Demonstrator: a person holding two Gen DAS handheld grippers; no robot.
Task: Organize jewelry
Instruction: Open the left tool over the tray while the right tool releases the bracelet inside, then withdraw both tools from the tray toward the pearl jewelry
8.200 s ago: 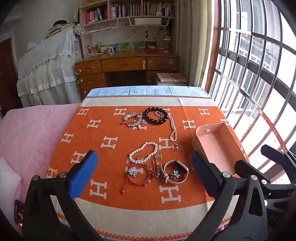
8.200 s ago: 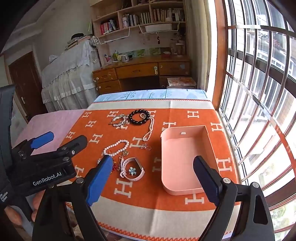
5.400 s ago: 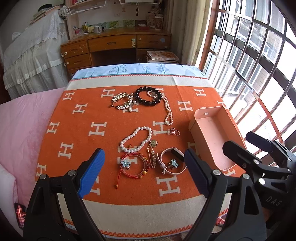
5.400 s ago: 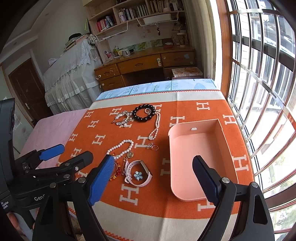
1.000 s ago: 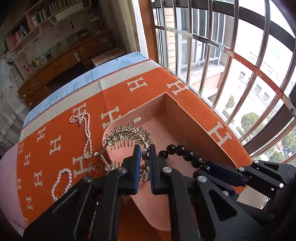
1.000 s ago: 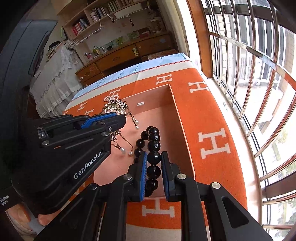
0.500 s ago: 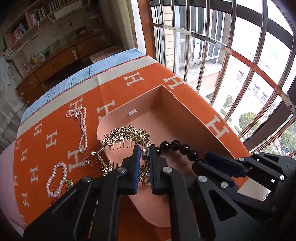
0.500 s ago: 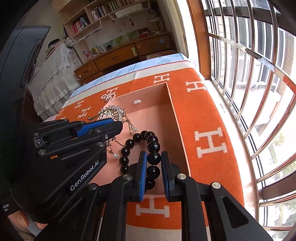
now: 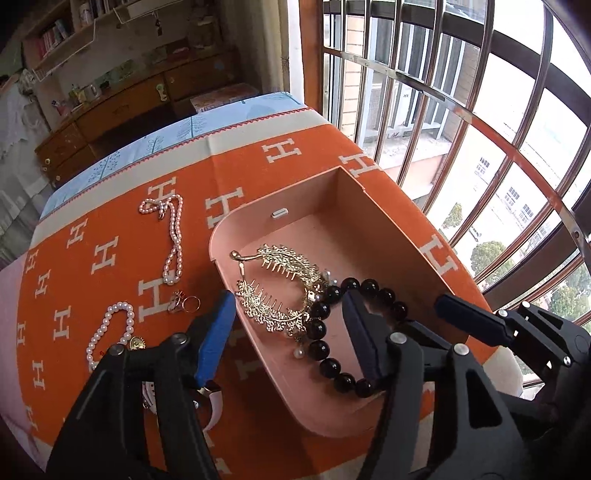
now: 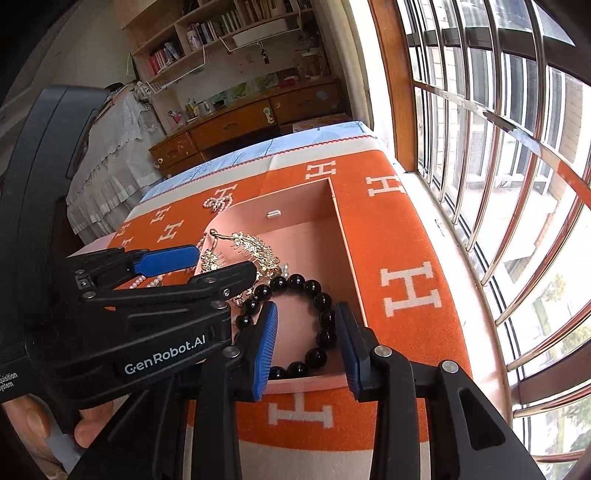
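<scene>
A pink box point(image 9: 369, 413) with low walls and rounded near corners is seen on an orange blanket point(image 9: 122, 229) woven with white H shapes, spread over the table beside a barred window point(image 9: 480, 110). Inside the box lie a gold comb point(image 9: 284, 284), filigree with fine teeth and small pearl drops, and a bead bracelet point(image 9: 321, 332) of glossy black balls; the two touch at the comb's right end. A small white tab point(image 9: 279, 213) is set in the far wall of the box.

Left of the box, on the blanket, a long pearl strand point(image 9: 173, 240) is laid far off, two rings point(image 9: 184, 301) nearer, and a pearl loop point(image 9: 110, 332) with a gold charm nearer still. A white band point(image 9: 214, 406) is partly hidden under the left tongs.

The left tongs point(image 9: 288, 332) are opening (blue pads well apart), the comb and part of the bracelet lying between them untouched. The right tongs point(image 10: 306, 347) are opening too, at a narrower gap, with the bracelet's near arc seen between the pads but not pressed. In the right view the left tongs' black body blocks the box's left side and much of the comb.

A wooden desk point(image 10: 258, 118), bookshelves point(image 10: 221, 29) and a bed with a white lace cover point(image 10: 110, 155) are seen beyond the table.
</scene>
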